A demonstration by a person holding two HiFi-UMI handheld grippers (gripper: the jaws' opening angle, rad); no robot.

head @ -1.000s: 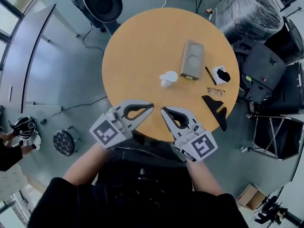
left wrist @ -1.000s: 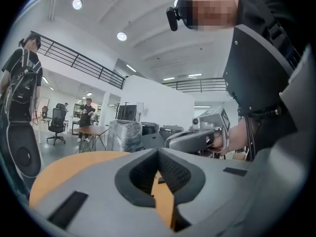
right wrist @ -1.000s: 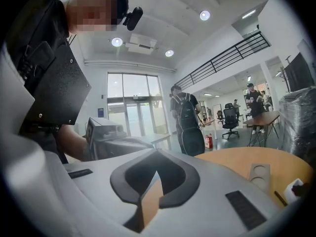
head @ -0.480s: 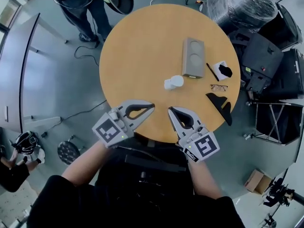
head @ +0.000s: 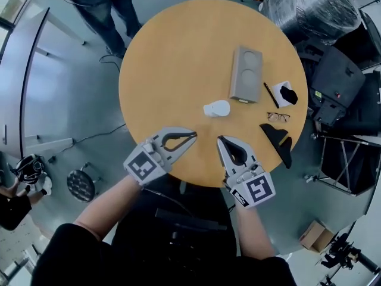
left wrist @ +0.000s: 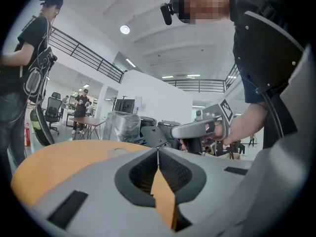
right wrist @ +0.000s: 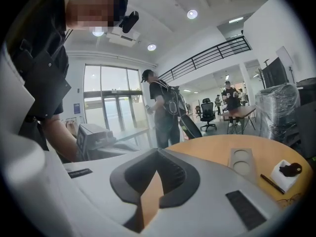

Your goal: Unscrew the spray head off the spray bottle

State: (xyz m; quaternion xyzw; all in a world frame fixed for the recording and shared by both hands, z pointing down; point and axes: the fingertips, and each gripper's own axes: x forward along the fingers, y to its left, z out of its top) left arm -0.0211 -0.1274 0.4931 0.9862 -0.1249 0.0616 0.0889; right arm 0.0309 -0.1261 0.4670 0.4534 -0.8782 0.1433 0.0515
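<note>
Head view: the left tongs (head: 191, 137) and right tongs (head: 221, 140) hover side by side over the lower edge of the round orange surface (head: 166, 58), tips angled toward each other, both empty. The white spray bottle (head: 216, 108) sits just above them, near the middle of the frame and apart from both. It appears to lie on its side, long axis running roughly left to right, narrower end toward the left. Which end is the spray head is too small to tell.

Left gripper view: the left tongs (left wrist: 158, 151) look pressed together at the tips with nothing between them, though they have just begun easing apart. A low pale shape at centre left of the surface may be the bottle.

Right gripper view: the right tongs (right wrist: 158, 152) are pressed together and empty. The bottle is hidden here; a grey tray (right wrist: 241, 164) shows at right.

Judgement: both tongs should spread before reaching. One should pin the bottle's body firmly. The other should pinch the head's collar squarely and twist about the long axis, so the bottle does not roll.
</note>
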